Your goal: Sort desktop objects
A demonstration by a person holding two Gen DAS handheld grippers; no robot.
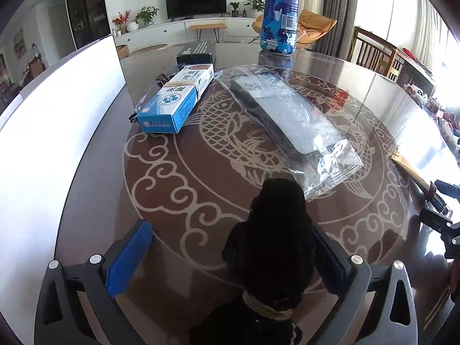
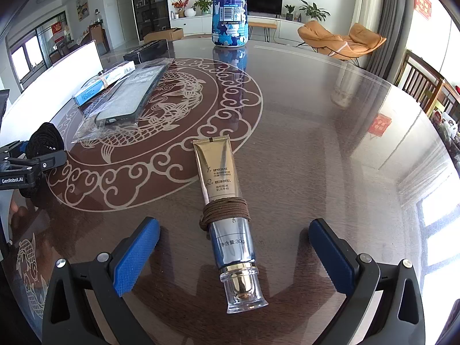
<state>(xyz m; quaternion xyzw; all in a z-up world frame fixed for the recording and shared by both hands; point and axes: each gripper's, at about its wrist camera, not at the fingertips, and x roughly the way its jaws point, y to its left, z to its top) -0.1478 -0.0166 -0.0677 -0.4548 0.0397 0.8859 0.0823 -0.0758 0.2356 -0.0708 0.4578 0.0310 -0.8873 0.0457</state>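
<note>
grippers gape: left [image 1: 230, 258] around pouch [image 1: 276, 230]; right [image 2: 233, 256] astride tube [image 2: 225, 215].

We are looking at a glossy brown table [image 2: 316, 149] with a pale fish-and-cloud inlay. Lying on it: a gold tube [image 2: 224, 210] at 6 o'clock, a bagged grey case [image 2: 129, 97] and blue box [image 2: 100, 86] at 10, a blue bottle [image 2: 230, 8] standing at 12, a dark box [image 1: 197, 52] beyond.

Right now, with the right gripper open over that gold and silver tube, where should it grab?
Probably the silver barrel just below the brown cord, pads closing from either side: the tube lies flat, lengthwise between the right gripper's open fingers.
</note>
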